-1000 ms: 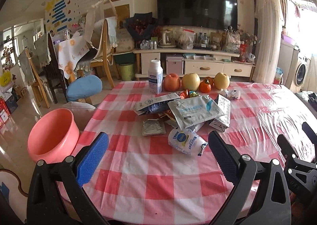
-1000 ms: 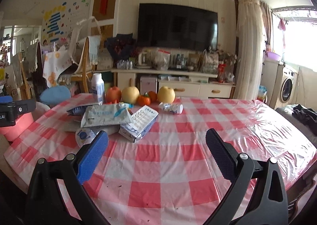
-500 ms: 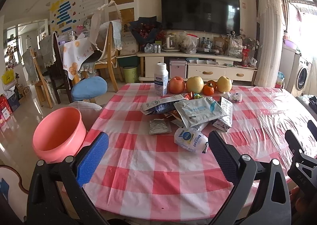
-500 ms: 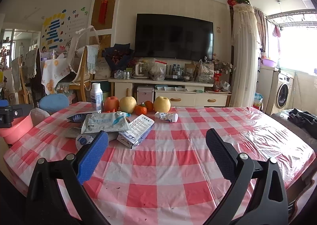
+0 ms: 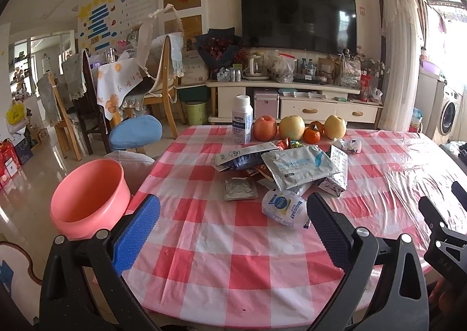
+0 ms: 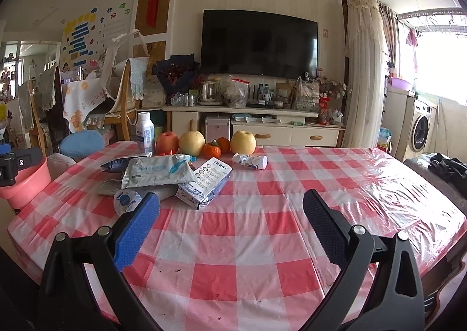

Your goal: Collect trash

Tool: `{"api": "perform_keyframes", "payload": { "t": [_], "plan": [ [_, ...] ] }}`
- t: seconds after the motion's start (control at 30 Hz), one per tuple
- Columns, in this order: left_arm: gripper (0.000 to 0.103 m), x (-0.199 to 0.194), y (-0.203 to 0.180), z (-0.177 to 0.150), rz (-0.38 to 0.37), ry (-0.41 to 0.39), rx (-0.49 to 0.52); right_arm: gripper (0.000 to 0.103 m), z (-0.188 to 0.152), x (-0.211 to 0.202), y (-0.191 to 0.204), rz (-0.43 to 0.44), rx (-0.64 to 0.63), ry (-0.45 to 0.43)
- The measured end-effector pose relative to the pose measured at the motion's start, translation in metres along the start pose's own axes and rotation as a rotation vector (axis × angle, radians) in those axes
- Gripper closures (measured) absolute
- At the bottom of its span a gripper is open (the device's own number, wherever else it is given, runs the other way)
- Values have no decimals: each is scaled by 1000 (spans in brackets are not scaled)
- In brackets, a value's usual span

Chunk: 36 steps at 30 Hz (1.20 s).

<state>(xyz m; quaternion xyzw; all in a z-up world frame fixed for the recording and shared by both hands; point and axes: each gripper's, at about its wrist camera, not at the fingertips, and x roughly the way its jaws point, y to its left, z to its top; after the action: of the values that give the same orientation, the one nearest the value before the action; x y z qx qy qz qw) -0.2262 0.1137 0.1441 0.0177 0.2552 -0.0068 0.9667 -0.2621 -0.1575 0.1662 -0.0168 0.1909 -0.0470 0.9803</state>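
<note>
Left wrist view: left gripper (image 5: 232, 230) wide and empty, trash pile (image 5: 287, 167) just ahead, slightly right, pink basin (image 5: 87, 198) off left; right wrist view: right gripper (image 6: 230, 227) equally wide, pile (image 6: 175, 178) ahead-left, farther.

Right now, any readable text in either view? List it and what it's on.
"MAGICDAY": round white wrapper nearest the left gripper.
Pale blue pouch: print too blurred.
White carton: icons and characters, unreadable.
Bottle label: too small.
Wall chart: blurred.
</note>
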Motion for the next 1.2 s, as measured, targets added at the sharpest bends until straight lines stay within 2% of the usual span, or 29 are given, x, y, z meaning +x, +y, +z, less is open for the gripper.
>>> {"api": "perform_keyframes", "payload": {
  "t": [0.37, 0.53, 0.67, 0.9, 1.03, 1.2],
  "plan": [
    [4, 7, -4, -5, -58, -31, -27, 4, 1, 12, -6, 31, 64, 30],
    [4, 16, -8, -4, -109, 28, -8, 4, 4, 21, -12, 55, 111, 38],
    [4, 33, -14, -2, -167, 134, 20, 4, 5, 34, -20, 102, 160, 65],
    [4, 56, -30, 16, -260, 214, 159, 4, 2, 64, -29, 201, 223, 189],
    [4, 81, -26, 25, -238, 268, 215, 4, -4, 84, -20, 274, 223, 281],
    [4, 123, -8, 46, -204, 303, 198, 4, -14, 105, 20, 408, 124, 385]
  ]
}}
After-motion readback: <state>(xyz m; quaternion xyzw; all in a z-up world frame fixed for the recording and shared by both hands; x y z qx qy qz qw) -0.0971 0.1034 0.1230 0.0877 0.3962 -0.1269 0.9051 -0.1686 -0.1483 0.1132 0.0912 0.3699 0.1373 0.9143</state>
